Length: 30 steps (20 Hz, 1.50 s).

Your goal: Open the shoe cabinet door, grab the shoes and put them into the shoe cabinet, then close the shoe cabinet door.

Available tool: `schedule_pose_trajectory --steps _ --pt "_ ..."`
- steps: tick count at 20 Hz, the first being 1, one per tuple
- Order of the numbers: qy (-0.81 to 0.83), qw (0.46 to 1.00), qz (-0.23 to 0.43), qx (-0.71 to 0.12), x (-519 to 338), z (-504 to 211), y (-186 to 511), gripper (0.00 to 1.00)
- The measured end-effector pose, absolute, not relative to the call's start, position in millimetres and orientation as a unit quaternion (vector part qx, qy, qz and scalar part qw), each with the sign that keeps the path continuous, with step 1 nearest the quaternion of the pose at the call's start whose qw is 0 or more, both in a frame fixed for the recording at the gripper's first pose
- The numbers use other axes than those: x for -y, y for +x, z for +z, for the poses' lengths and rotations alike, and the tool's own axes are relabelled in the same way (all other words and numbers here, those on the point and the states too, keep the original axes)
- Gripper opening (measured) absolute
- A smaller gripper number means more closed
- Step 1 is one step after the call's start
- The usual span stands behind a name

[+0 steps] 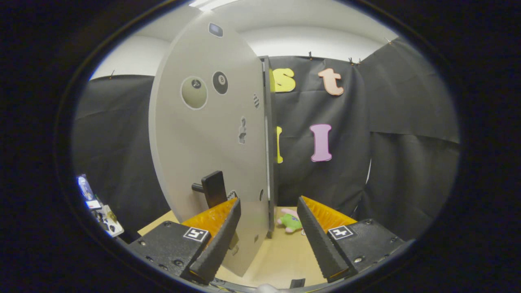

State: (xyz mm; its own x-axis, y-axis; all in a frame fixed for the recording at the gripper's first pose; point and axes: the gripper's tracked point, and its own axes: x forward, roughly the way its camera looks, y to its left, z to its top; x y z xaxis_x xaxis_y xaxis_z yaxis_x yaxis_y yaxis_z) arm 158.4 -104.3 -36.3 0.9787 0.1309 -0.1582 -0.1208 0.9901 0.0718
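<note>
The grey cabinet door [203, 134], dotted with stickers, stands swung out just ahead of me, its face turned left. A black handle [213, 188] sticks out of that face, right above my left fingertip [232, 209]. My gripper [268, 203] is open with nothing held. The door's lower part runs down between the fingers, close to the left one. The dark edge of the cabinet [269, 162] rises behind the door. A small green and pink soft thing [290, 222] lies on the tabletop beyond the fingers, near the right one; I cannot tell whether it is a shoe.
The light wooden tabletop [281, 256] stretches under and past the fingers. Black cloth [399, 162] walls the booth at the back and right. A few small items [99, 209] sit at the far left beside the table.
</note>
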Motion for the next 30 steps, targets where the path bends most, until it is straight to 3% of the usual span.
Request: schedule_pose_trajectory --steps 13,23,30 --pt "0.038 0.995 0.029 -0.089 9 -45 184 0.92" --pt "0.058 0.991 0.073 -0.092 -82 -45 247 0.93" --pt "0.035 0.995 0.049 -0.076 -104 -29 254 0.97"
